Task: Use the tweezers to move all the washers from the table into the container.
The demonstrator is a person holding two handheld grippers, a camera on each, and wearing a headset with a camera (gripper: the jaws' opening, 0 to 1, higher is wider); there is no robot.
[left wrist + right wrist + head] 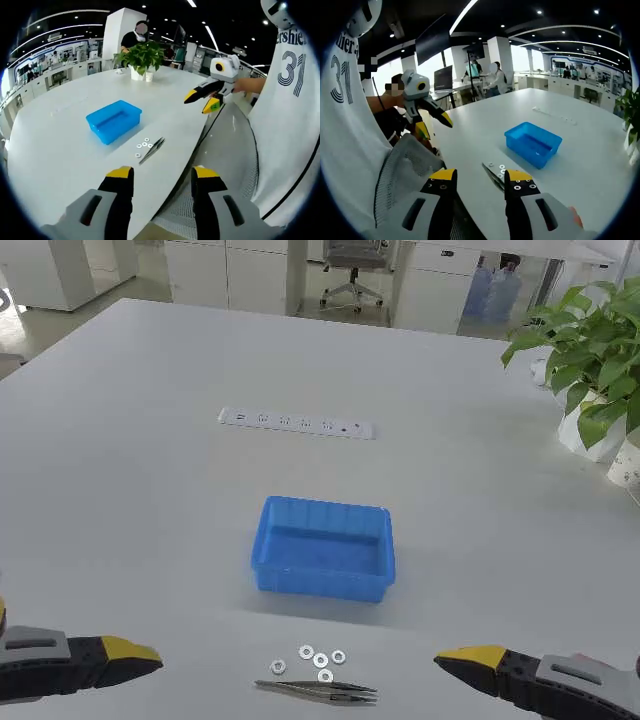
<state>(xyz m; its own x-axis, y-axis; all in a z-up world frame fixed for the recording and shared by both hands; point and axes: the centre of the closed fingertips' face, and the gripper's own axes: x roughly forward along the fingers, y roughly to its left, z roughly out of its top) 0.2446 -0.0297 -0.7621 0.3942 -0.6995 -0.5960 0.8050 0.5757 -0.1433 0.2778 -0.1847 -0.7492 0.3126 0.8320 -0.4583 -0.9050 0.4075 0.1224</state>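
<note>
Several small metal washers (320, 660) lie in a cluster near the table's front edge, with metal tweezers (318, 690) flat just in front of them. Behind them stands an empty blue container (322, 550). My left gripper (140, 653) hovers at the lower left, open and holding nothing. At the lower right my right gripper (458, 659) is also open and holding nothing. The left gripper view has its own jaws (162, 175) apart, the washers (144, 146), tweezers (152, 150), container (114, 120) and the right gripper (202, 98). The right gripper view shows its jaws (480, 176) apart, the tweezers (492, 177) and container (533, 141).
A white power strip (296, 423) lies beyond the container. A potted plant (590, 355) stands at the table's right edge. The white table (150, 490) is broad around the container. A person in a numbered jersey (290, 100) holds the grippers at the table's edge.
</note>
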